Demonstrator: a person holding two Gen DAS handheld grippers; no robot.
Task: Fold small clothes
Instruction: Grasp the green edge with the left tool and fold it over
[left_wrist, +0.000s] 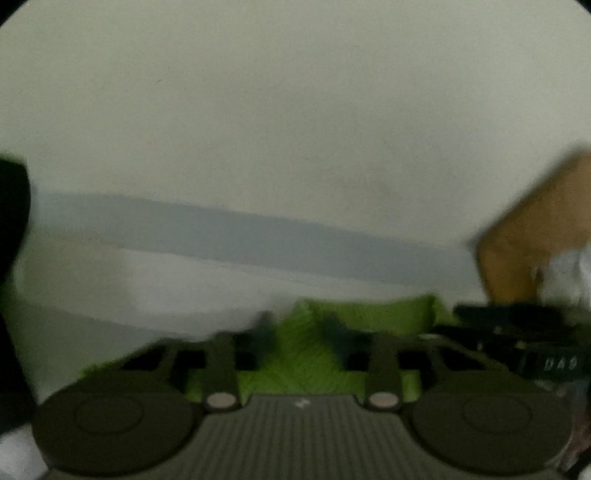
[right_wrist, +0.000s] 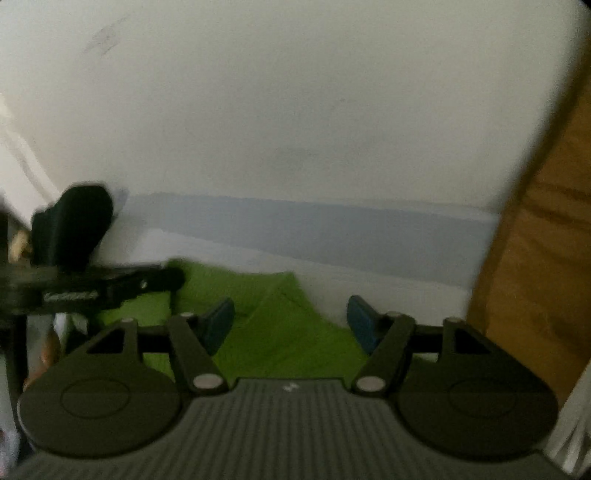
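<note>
A bright green cloth (left_wrist: 354, 314) lies on a pale surface, low in both views. In the left wrist view my left gripper (left_wrist: 301, 326) is over the cloth, its fingers a short gap apart with green fabric showing between them; motion blur hides whether they pinch it. In the right wrist view the cloth (right_wrist: 280, 325) forms a raised ridge between the blue pads of my right gripper (right_wrist: 291, 321), which is open wide and empty. The left gripper's black body (right_wrist: 96, 288) shows at the left of the right wrist view, over the cloth's left part.
A pale wall with a grey-blue band (right_wrist: 332, 232) stands behind the surface. A brown wooden panel (right_wrist: 543, 258) rises at the right, and it also shows in the left wrist view (left_wrist: 535, 236). The right gripper's black body (left_wrist: 517, 332) sits at the right of the left wrist view.
</note>
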